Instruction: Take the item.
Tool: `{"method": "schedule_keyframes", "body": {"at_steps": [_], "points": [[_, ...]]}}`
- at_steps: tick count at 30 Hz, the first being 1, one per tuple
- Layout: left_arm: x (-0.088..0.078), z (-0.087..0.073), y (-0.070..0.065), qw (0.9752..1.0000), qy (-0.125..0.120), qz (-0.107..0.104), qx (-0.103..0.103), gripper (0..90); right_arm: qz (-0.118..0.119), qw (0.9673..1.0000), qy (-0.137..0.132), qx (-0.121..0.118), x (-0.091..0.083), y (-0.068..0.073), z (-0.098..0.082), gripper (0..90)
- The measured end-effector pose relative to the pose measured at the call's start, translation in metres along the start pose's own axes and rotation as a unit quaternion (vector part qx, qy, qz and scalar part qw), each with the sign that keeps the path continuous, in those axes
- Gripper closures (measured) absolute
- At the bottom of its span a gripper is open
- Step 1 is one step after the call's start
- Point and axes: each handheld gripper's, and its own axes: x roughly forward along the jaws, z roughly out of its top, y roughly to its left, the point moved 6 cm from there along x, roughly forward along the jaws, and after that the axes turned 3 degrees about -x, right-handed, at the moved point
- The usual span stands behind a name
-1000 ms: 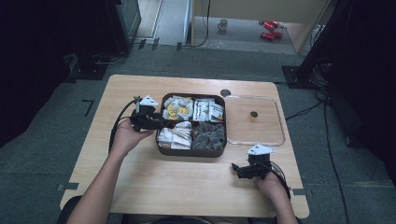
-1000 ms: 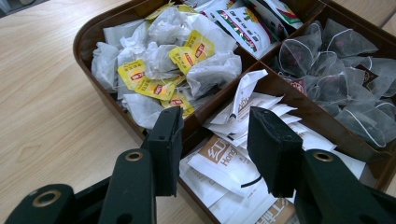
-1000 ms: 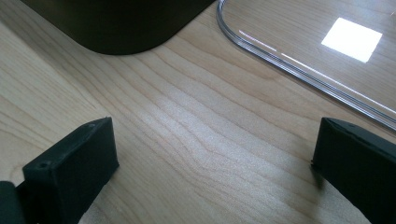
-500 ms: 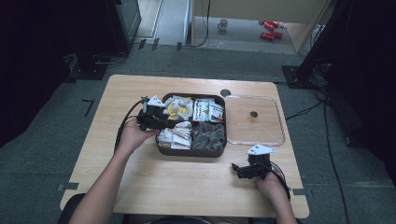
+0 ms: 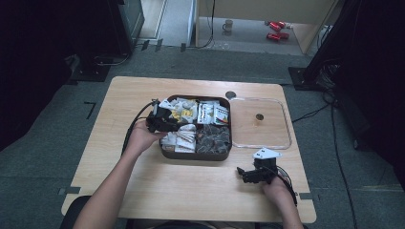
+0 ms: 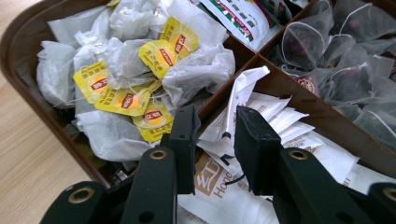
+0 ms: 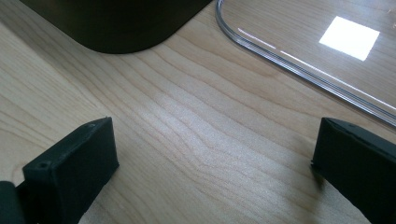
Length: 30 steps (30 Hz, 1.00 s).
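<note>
A dark brown divided tray [image 5: 196, 156] sits mid-table. Its compartments hold yellow-tagged tea bags [image 6: 159, 56], white paper sachets [image 6: 280, 121], mesh pyramid tea bags [image 6: 336, 51] and printed packets [image 6: 238, 14]. My left gripper [image 5: 162, 119] hangs over the tray's left side. In the left gripper view its jaws [image 6: 217, 135] stand a narrow gap apart, straddling the divider between the tea bags and the white sachets, with sachet paper showing in the gap. My right gripper [image 5: 243, 174] rests low over the bare table in front of the tray's right corner, open wide [image 7: 215, 158] with nothing between its jaws.
A clear lid [image 5: 272, 129] with a small knob [image 5: 259, 117] lies flat right of the tray; its edge [image 7: 303, 46] runs just beyond my right gripper. The tray's corner [image 7: 116, 23] is close ahead of it. Bare wood table [image 5: 191, 191] lies in front.
My left gripper has moved right from the tray's left rim to over its left compartments. The right gripper has stayed put.
</note>
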Motion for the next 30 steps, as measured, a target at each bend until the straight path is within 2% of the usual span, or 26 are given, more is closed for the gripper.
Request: {"method": "schedule_keyframes", "body": {"at_steps": [6, 12, 22, 25, 30], "points": [[0.008, 0.003, -0.004, 0.9997, 0.011, 0.003, 0.02, 74.9, -0.001, 1.0, 0.0, 0.0, -0.001, 0.0, -0.001, 0.0], [0.018, -0.002, -0.004, 0.9992, 0.032, 0.001, 0.024, 77.8, -0.001, 1.0, 0.0, 0.002, -0.002, 0.001, -0.002, 0.0], [0.02, -0.002, -0.005, 0.9988, 0.033, 0.003, 0.036, 86.6, -0.001, 1.0, 0.0, 0.002, -0.002, 0.002, -0.002, 0.0], [0.021, -0.003, -0.006, 0.9983, 0.036, 0.006, 0.046, 88.7, -0.001, 1.0, 0.0, 0.002, -0.002, 0.002, -0.002, 0.0], [0.02, -0.003, -0.006, 0.9984, 0.035, -0.001, 0.044, 89.5, -0.001, 1.0, 0.0, 0.002, -0.002, 0.002, -0.002, 0.0]]}}
